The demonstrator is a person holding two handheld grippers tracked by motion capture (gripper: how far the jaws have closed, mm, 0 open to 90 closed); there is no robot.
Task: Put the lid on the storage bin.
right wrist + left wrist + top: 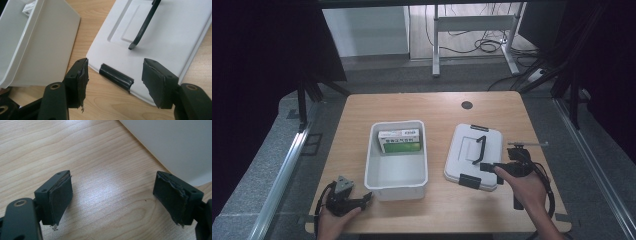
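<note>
A white open bin (374, 175) stands mid-table with a green and white box (399, 141) lying at its far end. To its right lies a white lid (462, 150) with a black handle (479, 148) and black clasps. My right gripper (488, 170) hovers at the lid's near edge, open; in the right gripper view its jaws (113, 75) straddle the near clasp (116, 78) without touching it, beside the lid (170, 37) and bin (37, 42). Open too, my left gripper (366, 198) rests low at the bin's near left corner, over bare wood (113, 187), bin wall (175, 145) just ahead.
The wooden table (442, 107) has a round black cable hole (467, 105) at the back. Its near edge lies just behind both hands. Beyond the table stand a desk frame (472, 30) and floor cables (487, 46).
</note>
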